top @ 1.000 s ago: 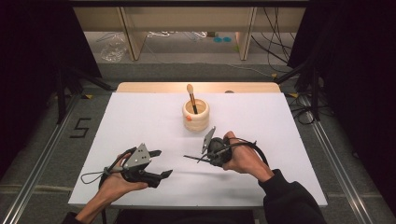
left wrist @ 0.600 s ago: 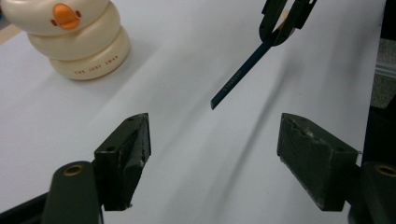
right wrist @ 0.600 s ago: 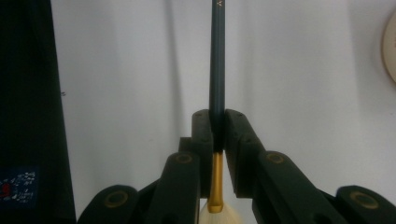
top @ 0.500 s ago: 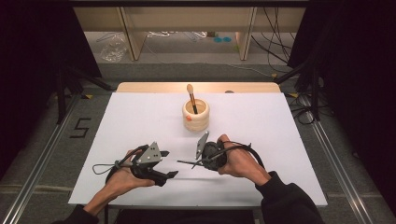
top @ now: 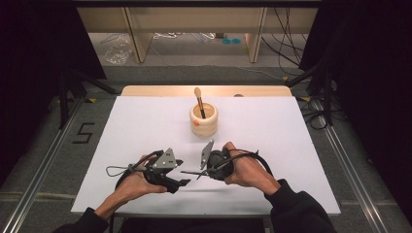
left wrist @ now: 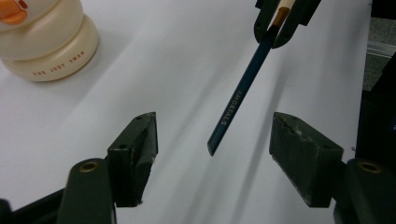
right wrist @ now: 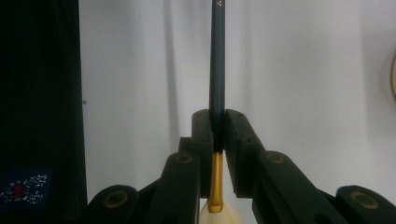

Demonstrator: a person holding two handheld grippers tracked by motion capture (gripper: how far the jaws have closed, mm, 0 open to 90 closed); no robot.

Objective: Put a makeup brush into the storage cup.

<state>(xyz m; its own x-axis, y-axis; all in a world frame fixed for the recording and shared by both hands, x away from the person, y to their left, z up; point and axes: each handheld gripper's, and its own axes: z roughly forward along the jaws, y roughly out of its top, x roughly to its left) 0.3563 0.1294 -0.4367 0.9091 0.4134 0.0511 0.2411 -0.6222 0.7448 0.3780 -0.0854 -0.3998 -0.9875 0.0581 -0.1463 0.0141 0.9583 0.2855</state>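
My right gripper (right wrist: pixel 217 119) is shut on a makeup brush with a dark blue handle (right wrist: pixel 217 56), pinching it just above the gold ferrule and pale bristles (right wrist: pixel 217 217). In the high view the right gripper (top: pixel 203 171) points left and the handle (top: pixel 190 172) sticks out level toward my left gripper (top: pixel 184 182). The left gripper (left wrist: pixel 212 128) is open; its jaws have just been closing, and the handle's tip (left wrist: pixel 219 133) hangs between them without touching either pad. The right gripper (left wrist: pixel 280 21) shows at the top of that view.
A cream, ringed brush holder (top: pixel 203 121) stands mid-table behind the grippers with another brush (top: pixel 198 99) upright in it; it also sits at top left (left wrist: pixel 46 44) of the left gripper view. The white tabletop (top: pixel 301 131) ends in a wooden strip at the back.
My left hand has moved right, bringing its gripper up to the brush handle's tip, and its jaws stand a little narrower. The right hand has shifted slightly left, keeping its grip.
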